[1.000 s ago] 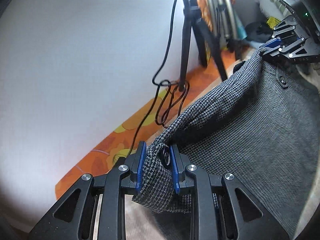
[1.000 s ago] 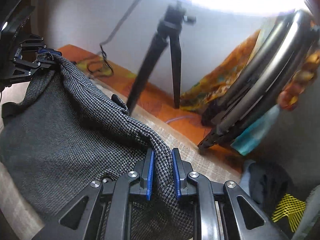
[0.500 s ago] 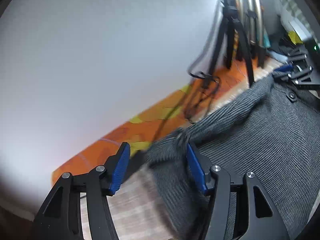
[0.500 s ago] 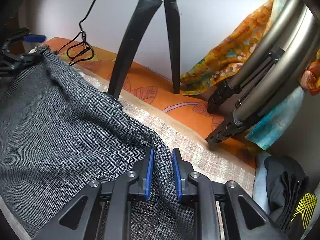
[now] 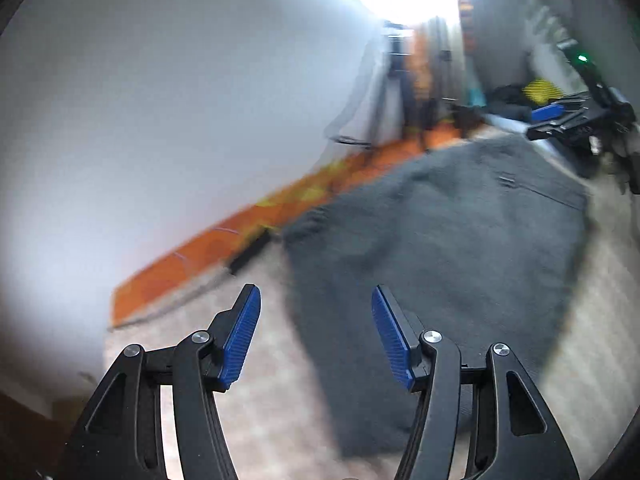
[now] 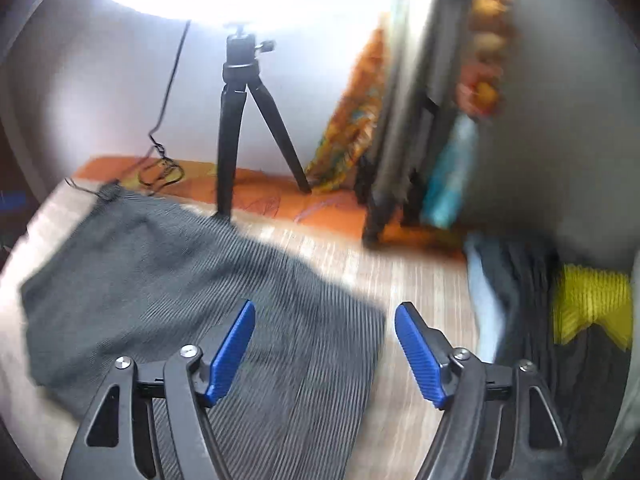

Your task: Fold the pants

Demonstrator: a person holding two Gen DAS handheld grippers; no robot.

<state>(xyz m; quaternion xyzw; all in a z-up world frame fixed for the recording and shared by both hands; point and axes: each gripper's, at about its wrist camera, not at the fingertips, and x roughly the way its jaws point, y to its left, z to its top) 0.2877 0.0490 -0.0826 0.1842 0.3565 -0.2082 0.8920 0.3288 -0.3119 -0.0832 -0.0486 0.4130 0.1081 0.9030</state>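
The pants (image 5: 432, 240) are lying flat on the pale woven mat (image 6: 420, 280), a dark grey piece of cloth with a fine check to it, spread out in a rough block just short of the orange patterned cloth (image 6: 256, 196) that is running along the foot of the wall. They are looking soft and fairly thick, more like a woollen weave than anything slick, so I am guessing they will drape and sag the moment they are lifted, and will hold a crease only loosely. Nothing fragile about them, and not heavy. I would be taking hold at an outer edge or corner, pinching through all the layers there, since a grip in the middle would only be bunching the cloth up.

The left gripper (image 5: 316, 336) is hanging above the near end of the pants with its blue pads (image 5: 242, 340) spread wide and nothing between them. The right gripper (image 6: 324, 352) is doing the same over the other end, jaws wide apart, the edge of the cloth lying below them. Both views are smeared with motion, so fine detail such as buttons or seams is hard to make out.

A small black tripod (image 6: 240, 120) is standing on the orange cloth just beyond the far edge of the pants, with a thin cable (image 6: 160, 160) trailing down beside it, and a heap of dark clothes (image 6: 532, 308) is sitting off to the right.
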